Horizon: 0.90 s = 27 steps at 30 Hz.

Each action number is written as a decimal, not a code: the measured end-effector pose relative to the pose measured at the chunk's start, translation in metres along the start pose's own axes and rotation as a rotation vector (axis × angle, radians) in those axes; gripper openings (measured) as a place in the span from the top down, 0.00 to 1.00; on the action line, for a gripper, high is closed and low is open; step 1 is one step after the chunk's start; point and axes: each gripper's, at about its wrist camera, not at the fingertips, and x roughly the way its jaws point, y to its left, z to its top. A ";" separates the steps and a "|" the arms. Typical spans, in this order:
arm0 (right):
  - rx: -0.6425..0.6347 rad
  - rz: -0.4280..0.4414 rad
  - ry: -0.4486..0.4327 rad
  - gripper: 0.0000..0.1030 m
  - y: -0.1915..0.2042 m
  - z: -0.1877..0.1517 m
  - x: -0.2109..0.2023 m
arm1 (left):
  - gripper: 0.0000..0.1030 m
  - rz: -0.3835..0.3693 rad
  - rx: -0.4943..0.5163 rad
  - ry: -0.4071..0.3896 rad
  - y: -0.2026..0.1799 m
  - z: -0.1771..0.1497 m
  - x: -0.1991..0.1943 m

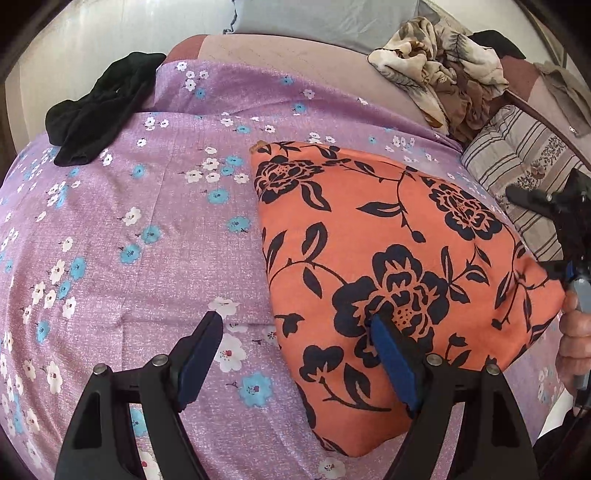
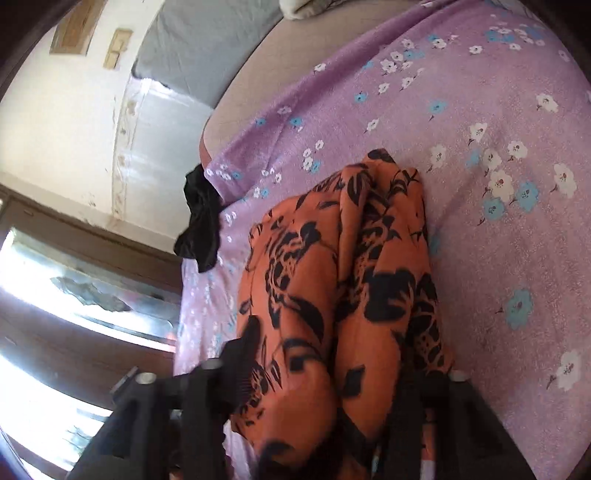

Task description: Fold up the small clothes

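Left gripper (image 1: 295, 328) is spread, empty, over the orange cloth (image 1: 388, 236); right gripper (image 2: 332, 354) is spread around its bunched end. Edges should be aligned before clamping.

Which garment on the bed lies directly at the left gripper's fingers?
The orange cloth with black flowers. The black garment and the beige patterned heap lie farther back on the bed.

Bed (image 1: 129, 229) with lilac flowered sheet; grey pillow (image 1: 325, 18) at pale wall (image 2: 55, 110); bright window (image 2: 44, 280), dark wooden frame.
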 end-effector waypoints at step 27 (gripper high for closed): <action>-0.236 -0.028 -0.305 0.27 0.046 0.042 -0.014 | 0.17 0.018 0.076 -0.002 -0.007 -0.001 0.007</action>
